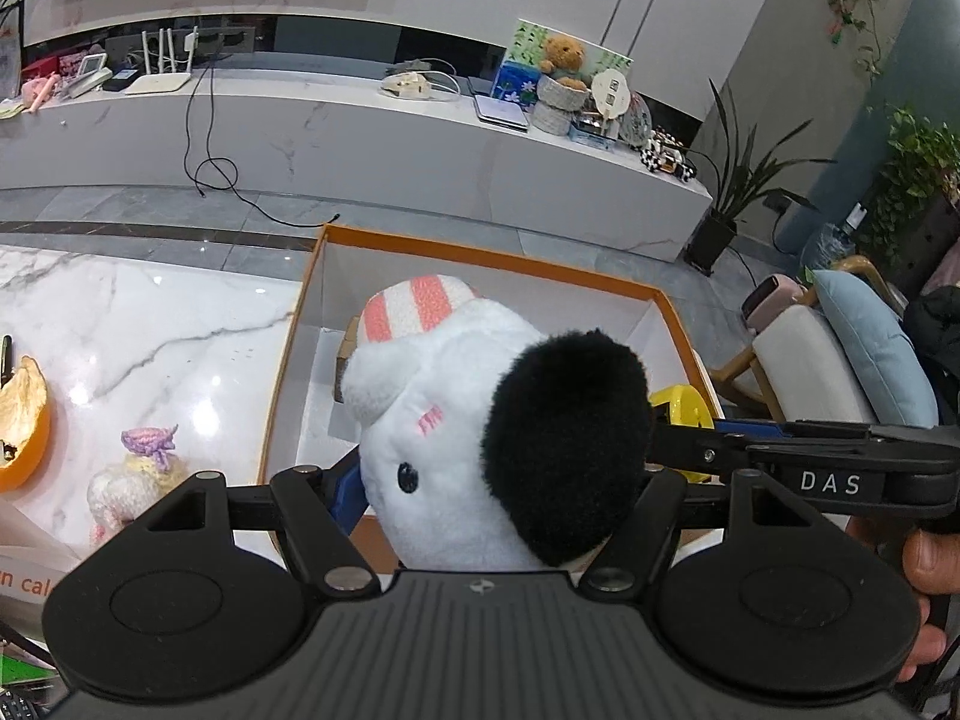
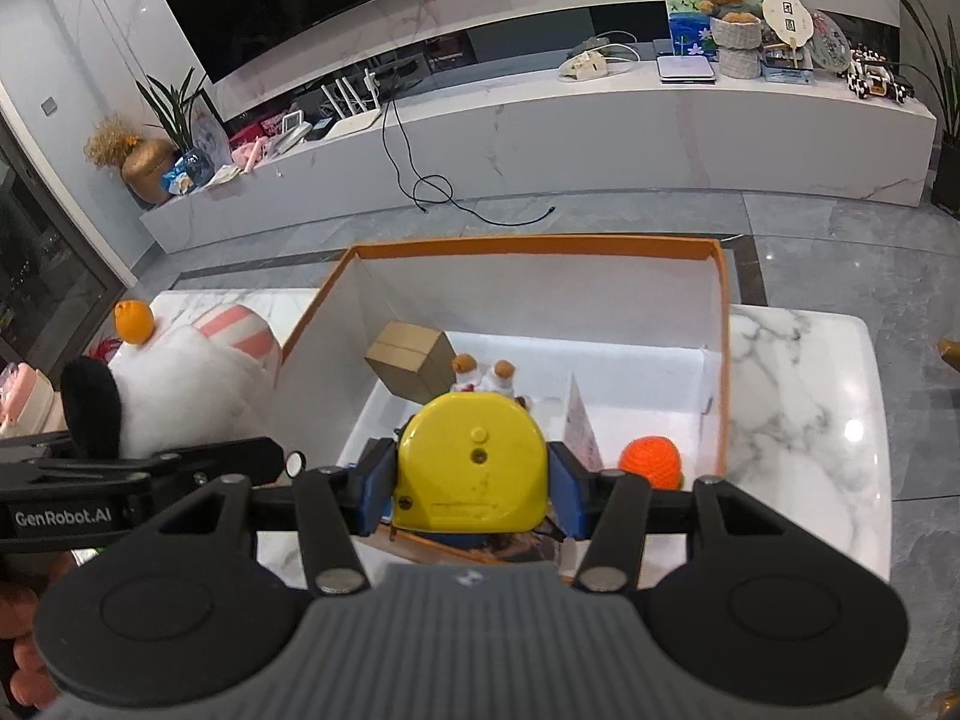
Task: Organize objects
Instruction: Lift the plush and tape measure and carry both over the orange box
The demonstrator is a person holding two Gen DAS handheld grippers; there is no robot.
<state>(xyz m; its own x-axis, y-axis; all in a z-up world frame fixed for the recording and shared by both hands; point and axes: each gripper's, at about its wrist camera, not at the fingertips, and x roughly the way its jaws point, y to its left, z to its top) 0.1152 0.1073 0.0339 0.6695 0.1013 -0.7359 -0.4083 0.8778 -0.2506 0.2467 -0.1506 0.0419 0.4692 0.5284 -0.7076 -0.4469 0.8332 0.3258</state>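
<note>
My left gripper [image 1: 498, 480] is shut on a white plush toy [image 1: 444, 396] with a black ear and a pink-striped cap, held over the near left edge of the orange-rimmed white box [image 1: 480, 247]. The plush also shows at the left of the right wrist view [image 2: 180, 384]. My right gripper [image 2: 471, 480] is shut on a yellow tape measure [image 2: 474, 456], held above the box's near rim [image 2: 540, 243]. Inside the box lie a small cardboard box [image 2: 411, 366], a small bear toy [image 2: 486, 375], a card [image 2: 582, 432] and an orange knitted ball [image 2: 651, 462].
The box stands on a white marble table [image 2: 798, 420]. On the table are a knitted doll [image 1: 135, 477], an orange peel [image 1: 24, 420] and a small orange [image 2: 133, 319]. Beyond lie grey floor, a cable and a long TV bench [image 2: 600, 120]. A chair [image 1: 828, 360] stands at the right.
</note>
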